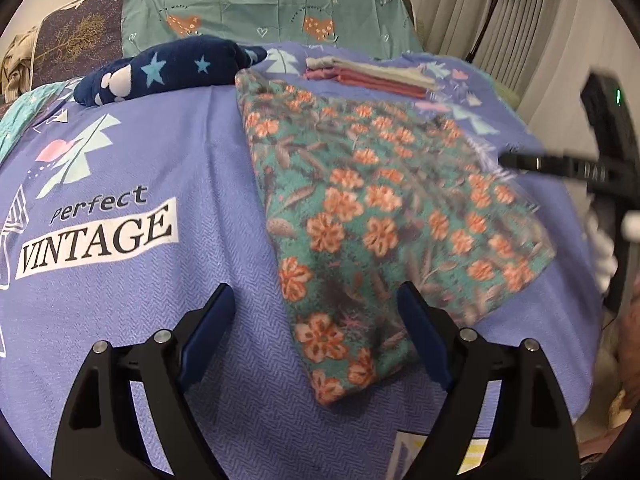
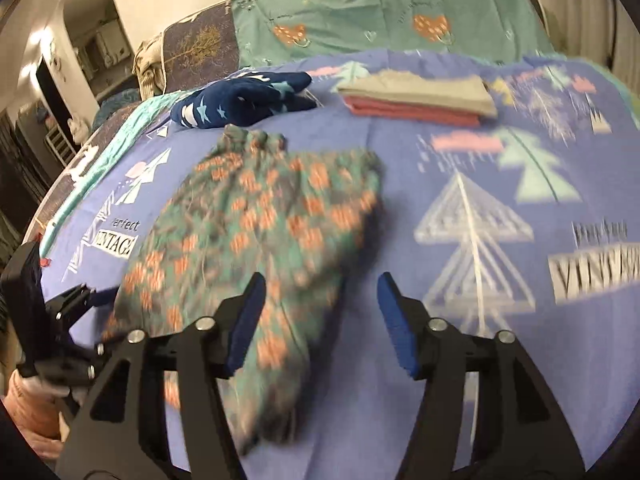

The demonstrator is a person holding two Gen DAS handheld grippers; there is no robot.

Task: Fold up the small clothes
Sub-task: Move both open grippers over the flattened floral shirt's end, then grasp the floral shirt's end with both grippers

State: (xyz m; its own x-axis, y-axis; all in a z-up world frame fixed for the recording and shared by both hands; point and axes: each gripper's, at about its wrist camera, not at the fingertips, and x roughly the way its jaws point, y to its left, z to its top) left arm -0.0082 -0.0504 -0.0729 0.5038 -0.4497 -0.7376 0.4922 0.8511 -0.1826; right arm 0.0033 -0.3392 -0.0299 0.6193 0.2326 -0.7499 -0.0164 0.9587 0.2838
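**A:** Eyes on the floral garment [image 1: 376, 216], teal with orange flowers, lying on the purple bedspread [image 1: 168, 152]. In the left wrist view it runs from between the jaws forward and off to the right; its near end sits right between the two blue pads.

**B:** And the left gripper [image 1: 316, 336]? Jaws spread wide, nothing pinched. Same story for the right gripper [image 2: 322, 324]: fingers apart, empty, the garment's near end lying under and left of its left pad.

**A:** It looks doubled lengthwise already, a long strip, though the blur on the right wrist view makes the layers hard to count.

**B:** So, my read: this piece is partway. A cross fold or two is probably left before it matches the pile.

**A:** That pile, yes. The folded stack [image 2: 416, 100], grey over pink, sits well ahead of the right jaws. Those look finished.

**B:** And ahead-left, the navy star garment [image 2: 244, 100], crumpled, not folded at all.

**A:** So I'd judge two or so done, one in hand, one waiting.
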